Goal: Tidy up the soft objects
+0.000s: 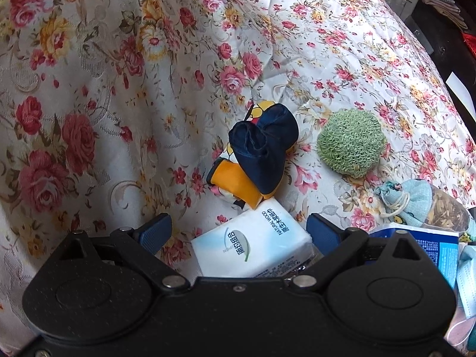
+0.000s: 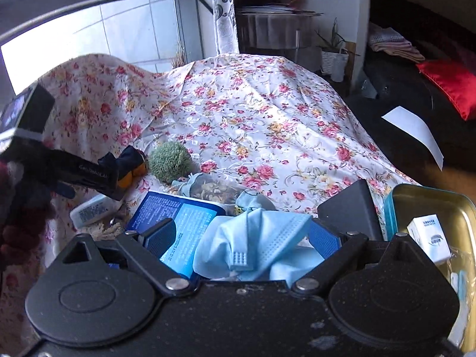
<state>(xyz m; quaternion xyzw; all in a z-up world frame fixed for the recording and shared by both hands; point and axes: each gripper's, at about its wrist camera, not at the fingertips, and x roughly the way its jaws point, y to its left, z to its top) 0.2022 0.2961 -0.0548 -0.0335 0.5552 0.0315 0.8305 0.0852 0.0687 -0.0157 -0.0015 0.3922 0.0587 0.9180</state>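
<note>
On the floral cloth (image 1: 89,89) lie a white tissue pack (image 1: 253,244), a navy and orange folded fabric bundle (image 1: 258,151), a green knitted ball (image 1: 351,142) and a light blue drawstring sachet (image 1: 401,199). My left gripper (image 1: 238,232) is open, its jaws on either side of the tissue pack. My right gripper (image 2: 244,238) is open around a crumpled light blue face mask (image 2: 253,241), above a blue packet (image 2: 178,217). The ball (image 2: 169,160), the tissue pack (image 2: 92,209) and the left gripper's body (image 2: 74,172) show at left in the right wrist view.
A gold metal tin (image 2: 431,208) with a small white tissue pack (image 2: 428,238) inside sits at right, a dark lid (image 2: 351,208) beside it. A red cushion (image 2: 449,86), white paper (image 2: 416,131) and potted plant (image 2: 333,56) lie beyond the cloth's edge.
</note>
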